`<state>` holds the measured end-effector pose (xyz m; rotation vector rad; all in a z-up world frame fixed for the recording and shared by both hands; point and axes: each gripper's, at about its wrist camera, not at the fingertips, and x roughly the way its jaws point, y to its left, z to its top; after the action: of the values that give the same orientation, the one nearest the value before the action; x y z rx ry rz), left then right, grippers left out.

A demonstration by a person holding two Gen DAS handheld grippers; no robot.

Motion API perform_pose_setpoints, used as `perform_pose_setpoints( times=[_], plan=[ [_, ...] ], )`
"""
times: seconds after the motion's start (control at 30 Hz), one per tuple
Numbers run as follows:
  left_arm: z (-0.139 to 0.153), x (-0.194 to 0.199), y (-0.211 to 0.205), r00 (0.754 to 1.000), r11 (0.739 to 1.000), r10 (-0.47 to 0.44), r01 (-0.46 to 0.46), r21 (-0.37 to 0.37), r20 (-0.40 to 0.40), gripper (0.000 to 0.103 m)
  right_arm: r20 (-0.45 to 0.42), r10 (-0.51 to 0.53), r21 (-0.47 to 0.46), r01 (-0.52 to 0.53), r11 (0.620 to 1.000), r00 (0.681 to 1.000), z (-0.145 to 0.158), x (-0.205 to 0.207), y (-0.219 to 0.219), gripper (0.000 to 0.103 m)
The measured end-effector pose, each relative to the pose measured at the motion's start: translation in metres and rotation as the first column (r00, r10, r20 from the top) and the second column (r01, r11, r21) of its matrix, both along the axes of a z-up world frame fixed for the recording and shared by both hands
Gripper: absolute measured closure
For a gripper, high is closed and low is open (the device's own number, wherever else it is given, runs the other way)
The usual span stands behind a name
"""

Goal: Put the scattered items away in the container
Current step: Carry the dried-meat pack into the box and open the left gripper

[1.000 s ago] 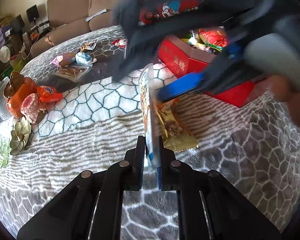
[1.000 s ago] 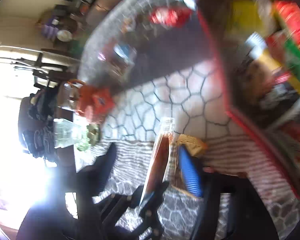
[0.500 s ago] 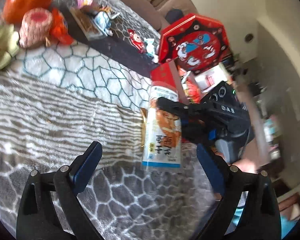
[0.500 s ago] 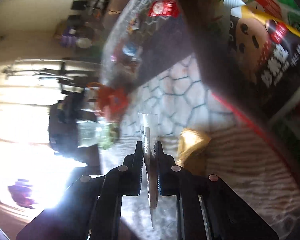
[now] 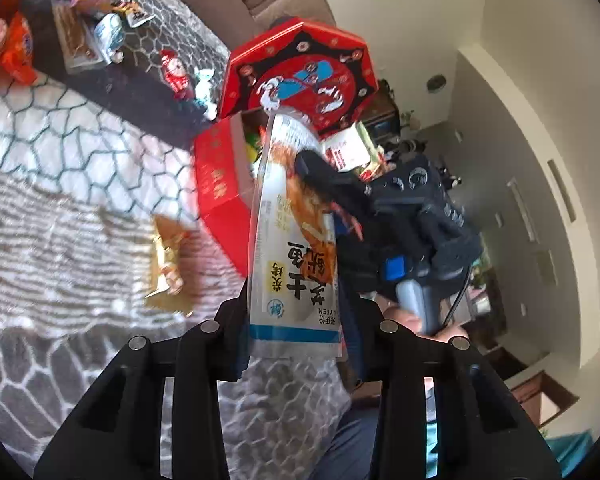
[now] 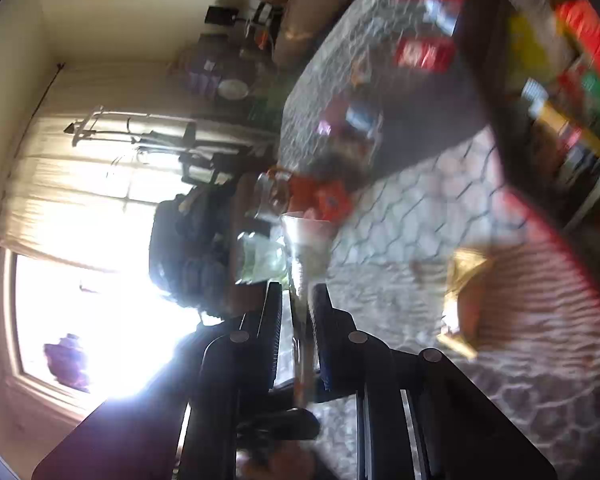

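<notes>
A long white snack packet (image 5: 296, 240) with orange food art and Chinese print hangs in the air before the red box (image 5: 220, 184). My right gripper (image 6: 298, 292) is shut on this packet (image 6: 304, 240), seen edge-on there. In the left wrist view the right gripper (image 5: 332, 188) clamps the packet's middle. My left gripper (image 5: 296, 344) is open, its fingers either side of the packet's lower end without pinching it. A gold snack packet (image 5: 168, 264) lies on the cloth beside the box; it also shows in the right wrist view (image 6: 464, 300).
The red box's octagonal lid (image 5: 300, 76) stands upright behind it, and the box holds several snacks (image 6: 560, 92). More wrapped snacks (image 5: 100, 36) and an orange packet (image 5: 20, 52) lie further back on the patterned grey tablecloth (image 5: 60, 208). A sofa stands behind.
My left gripper let go of the white packet and opened wide, then narrowed around its lower end. My right gripper took the packet and lifted it toward the red box.
</notes>
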<state>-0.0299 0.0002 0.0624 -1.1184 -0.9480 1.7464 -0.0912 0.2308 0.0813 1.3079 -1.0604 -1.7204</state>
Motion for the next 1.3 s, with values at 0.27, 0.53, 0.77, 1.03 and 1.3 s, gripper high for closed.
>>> perform_pose_setpoints(
  times=[0.27, 0.53, 0.77, 1.03, 1.3],
  plan=[
    [0.043, -0.058, 0.074, 0.994, 0.987, -0.106, 0.101, -0.128, -0.035, 0.068, -0.060, -0.144, 0.031, 0.146, 0.989, 0.988, 0.029, -0.023, 0.076, 0.086],
    [0.038, -0.106, 0.154, 0.989, 0.965, -0.151, 0.146, -0.218, -0.005, 0.066, -0.062, -0.223, 0.167, 0.230, 0.959, 0.973, 0.034, -0.065, 0.146, 0.083],
    [0.006, -0.100, 0.162, 0.993, 0.945, -0.112, 0.119, -0.306, 0.042, 0.061, -0.010, -0.147, 0.251, 0.145, 0.957, 0.989, 0.002, -0.088, 0.141, 0.081],
    [-0.002, -0.104, 0.163, 0.998, 0.897, -0.065, 0.068, -0.438, 0.021, 0.036, -0.066, -0.041, 0.478, 0.068, 0.876, 0.997, -0.004, -0.114, 0.104, 0.076],
    [0.012, -0.087, 0.155, 0.996, 0.872, -0.083, 0.061, -0.485, -0.025, 0.030, -0.130, -0.022, 0.632, 0.100, 0.768, 0.991, 0.018, -0.101, 0.117, 0.049]
  ],
)
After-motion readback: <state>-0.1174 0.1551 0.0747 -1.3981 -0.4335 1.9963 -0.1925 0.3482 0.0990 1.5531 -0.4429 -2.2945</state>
